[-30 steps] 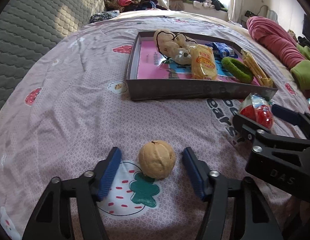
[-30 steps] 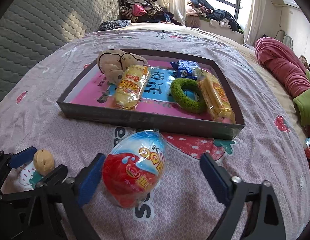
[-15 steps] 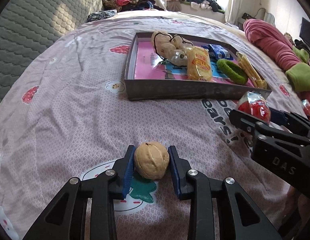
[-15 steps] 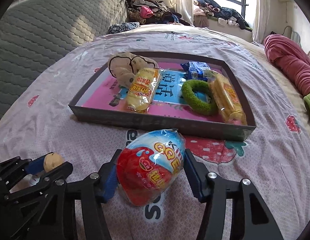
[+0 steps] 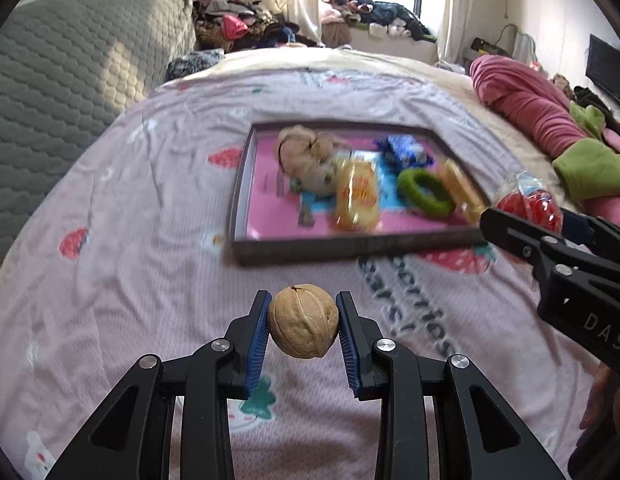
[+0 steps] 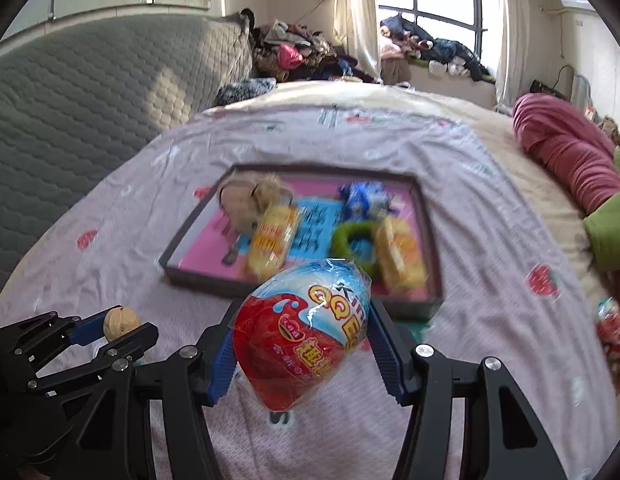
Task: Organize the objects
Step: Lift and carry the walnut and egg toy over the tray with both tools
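My left gripper (image 5: 302, 322) is shut on a tan walnut (image 5: 302, 321), held clear above the pink bedsheet. My right gripper (image 6: 301, 340) is shut on a red, white and blue wrapped chocolate egg (image 6: 301, 336), also lifted off the bed. Ahead lies a dark shallow tray (image 5: 350, 246) with a pink liner. It holds a beige plush toy (image 5: 305, 158), a yellow snack pack (image 5: 356, 196), a green ring (image 5: 424, 194), a blue packet (image 5: 404, 148) and a second yellow pack (image 6: 400, 256). The right gripper with the egg (image 5: 528, 204) shows at the right edge of the left wrist view. The left gripper with the walnut (image 6: 119, 320) shows at lower left in the right wrist view.
A grey quilted headboard (image 5: 61, 80) rises on the left. A rolled pink and green blanket (image 5: 550, 120) lies along the right side. Clothes are piled by the window (image 5: 350, 20). Another wrapped egg (image 6: 610, 332) lies at the bed's right edge.
Both grippers closed on their objects, the left on the walnut and the right on the egg. Both then rose off the bed, so the tray now sits lower and farther in view.
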